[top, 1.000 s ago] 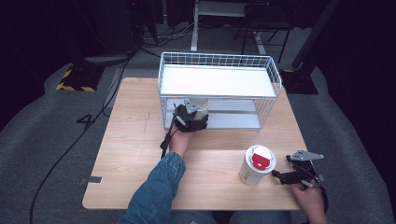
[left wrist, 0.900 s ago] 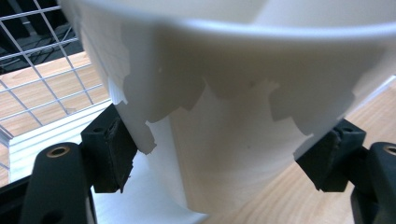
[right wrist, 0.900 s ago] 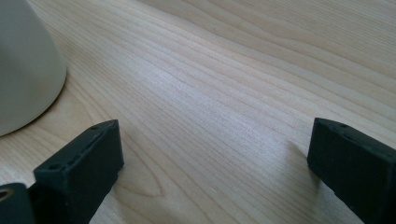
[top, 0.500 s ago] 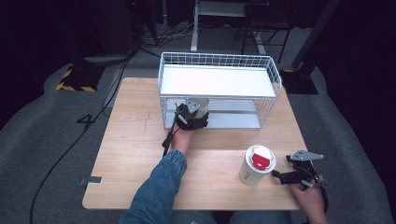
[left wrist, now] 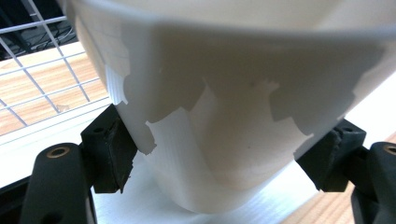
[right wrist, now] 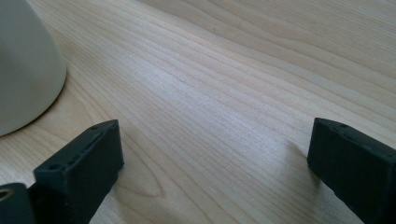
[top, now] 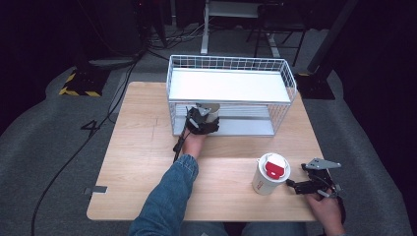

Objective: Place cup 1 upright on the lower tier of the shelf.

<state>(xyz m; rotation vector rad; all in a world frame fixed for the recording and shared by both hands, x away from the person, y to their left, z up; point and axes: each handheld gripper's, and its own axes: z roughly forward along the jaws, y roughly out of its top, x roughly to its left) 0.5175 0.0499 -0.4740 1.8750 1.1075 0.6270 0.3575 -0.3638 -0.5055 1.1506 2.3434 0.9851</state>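
Currently, the left gripper [top: 205, 119] is clamped on a white cup [left wrist: 233, 116] inside the rack's [top: 231, 64] lower shelf, placement pending release, while the right gripper [top: 306, 186], jaws apart, rests beside the lidded cup [top: 271, 173], not yet picked.

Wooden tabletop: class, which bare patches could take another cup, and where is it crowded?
Free: the wooden tabletop left of the denim sleeve, and the strip between the white wire rack and the red-lidded paper cup. Crowded: the rack's lower shelf, where the left tongs grip a white cup.
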